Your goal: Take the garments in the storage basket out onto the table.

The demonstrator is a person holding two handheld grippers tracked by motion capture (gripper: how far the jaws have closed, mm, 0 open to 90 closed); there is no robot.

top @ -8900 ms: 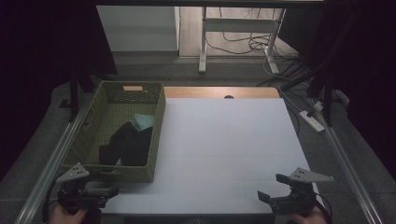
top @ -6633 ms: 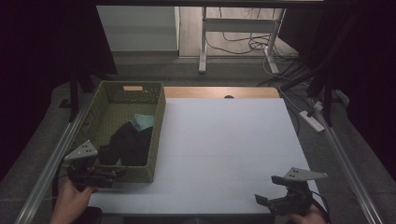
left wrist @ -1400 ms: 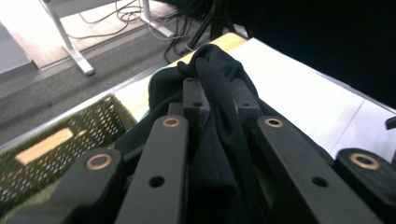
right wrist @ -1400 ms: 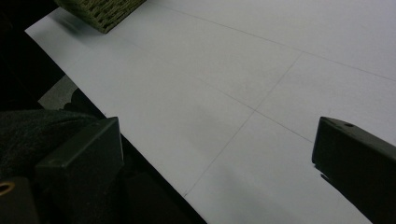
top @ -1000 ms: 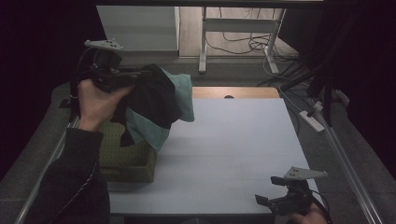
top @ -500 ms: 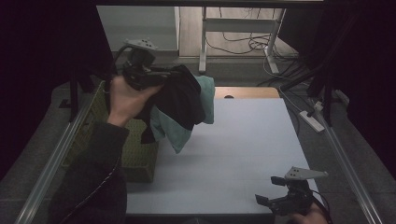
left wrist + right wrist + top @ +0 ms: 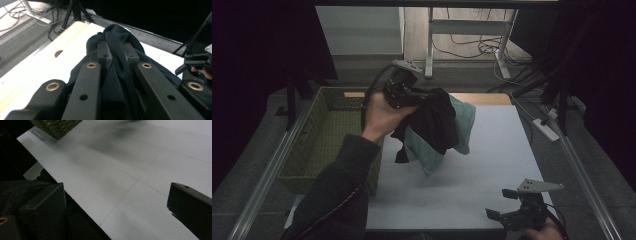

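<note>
1. Gripping a bundle of cloth, the left gripper (image 7: 412, 96) hung raised just past the right rim of the woven basket (image 7: 307, 150). Judging by that position, the bundle was being carried from the basket toward the open white table (image 7: 492, 165).

2. In the left gripper view, the jaws stood narrow, pinched on a thick fold of the black garment (image 7: 117, 57). A grip on one bunched fold was probably chosen so the whole piece would lift clear of the basket wall.

3. The black garment draped down on the side away from the basket, and a teal cloth (image 7: 462, 125) hung with it. Whether the teal cloth was in the jaws too, or only tangled in the black one, could not be told.

4. Both pieces dangled above the table without touching it, near the basket's right side. Their lower ends were above the white surface, so lowering them there looked like the likely next move.

5. The basket's interior looked bare of clothes, as far as the dim light allowed.

6. The right gripper (image 7: 512, 216) waited low at the table's near edge, well apart from the basket and to its right. Its jaws were spread wide with nothing between them, as the right gripper view showed (image 7: 115, 202). It was probably held ready to take a free end.
</note>
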